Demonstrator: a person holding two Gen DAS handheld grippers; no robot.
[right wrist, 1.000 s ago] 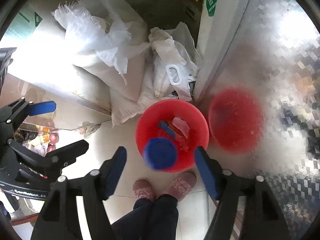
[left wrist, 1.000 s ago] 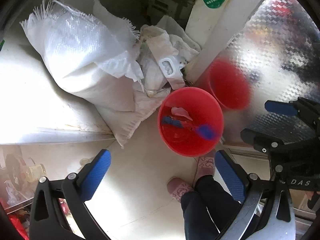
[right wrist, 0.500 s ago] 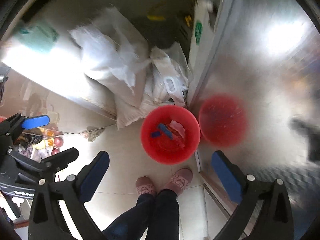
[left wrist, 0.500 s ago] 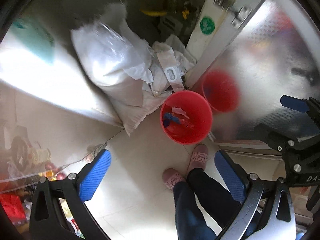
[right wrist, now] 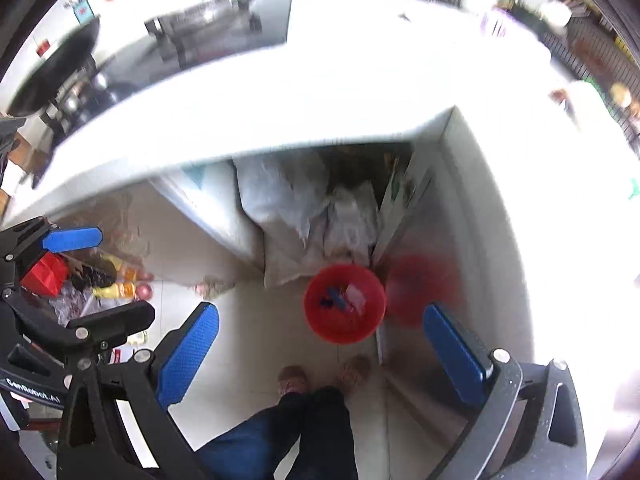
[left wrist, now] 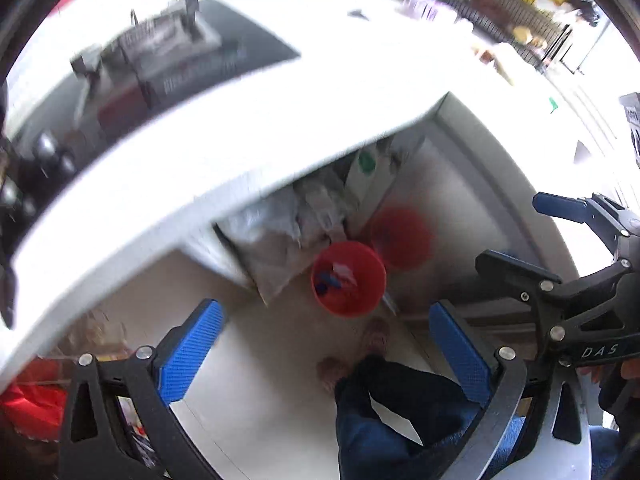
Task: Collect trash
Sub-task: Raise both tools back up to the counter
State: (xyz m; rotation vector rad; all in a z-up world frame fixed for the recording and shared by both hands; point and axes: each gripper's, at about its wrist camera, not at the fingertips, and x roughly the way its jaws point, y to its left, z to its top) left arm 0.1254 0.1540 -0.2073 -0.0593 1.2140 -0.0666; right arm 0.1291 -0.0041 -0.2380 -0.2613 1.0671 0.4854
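A red bin (left wrist: 348, 279) (right wrist: 344, 304) stands on the pale tiled floor far below, with blue and whitish scraps of trash inside. My left gripper (left wrist: 324, 344) hangs high above it, open, nothing between its blue pads. My right gripper (right wrist: 320, 344) is also high up and open wide, empty. In the left wrist view the right gripper (left wrist: 516, 232) shows at the right edge. In the right wrist view the left gripper (right wrist: 104, 272) shows at the left edge.
A white countertop (left wrist: 248, 128) (right wrist: 280, 100) with a dark stove (left wrist: 160, 68) spans the top. White sacks (right wrist: 304, 208) fill the open cupboard behind the bin. A shiny metal door (right wrist: 452, 264) mirrors the bin. The person's slippered feet (right wrist: 320, 376) stand just before it.
Both grippers rose well away from the bin, which now looks much smaller. The countertop came into view. A blue piece that hung over the bin a second ago now lies inside it.
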